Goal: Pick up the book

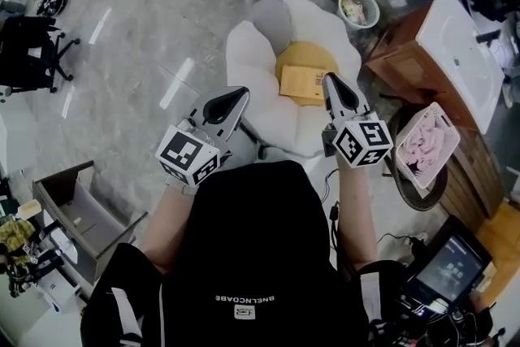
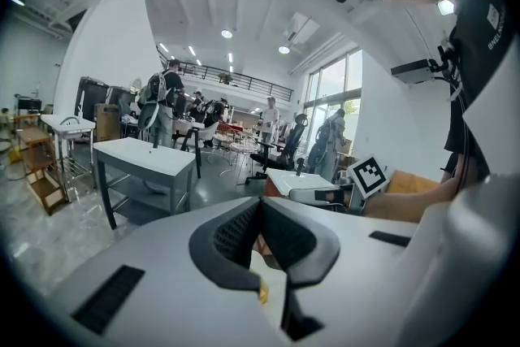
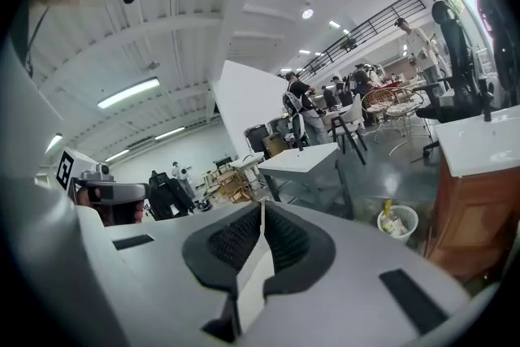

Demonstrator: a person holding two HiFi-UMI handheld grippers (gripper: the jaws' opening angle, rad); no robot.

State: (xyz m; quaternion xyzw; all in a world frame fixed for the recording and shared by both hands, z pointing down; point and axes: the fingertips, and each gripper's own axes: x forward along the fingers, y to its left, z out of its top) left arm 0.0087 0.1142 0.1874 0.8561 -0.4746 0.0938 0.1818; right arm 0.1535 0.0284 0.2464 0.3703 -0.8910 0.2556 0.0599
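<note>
Clutter sits at the far left of the head view: a black office chair [image 1: 28, 53] on the pale marble floor [image 1: 146, 36], and lower down an open grey box [image 1: 77, 203]. Next comes the left gripper [image 1: 240, 94], held out from the person's black shirt [image 1: 244, 256], its marker cube [image 1: 188, 156] toward the body; its own view shows the two dark jaws pressed together at the tip with nothing between them. Its tip hangs over the left part of a white flower-shaped seat [image 1: 252, 53]. On that seat lies a yellow cushion [image 1: 305, 54], and the tan book [image 1: 301, 84] lies flat on the cushion, between the two gripper tips and nearer the right one. The right gripper [image 1: 328, 78] has its jaws closed and empty, and its tip stands at the book's right edge; whether it touches cannot be told. Further right are a white wastebasket [image 1: 360, 9], a wooden cabinet [image 1: 398, 53] with a white basin top, a pink-filled basket [image 1: 426, 146] and a lit screen [image 1: 448, 268].
</note>
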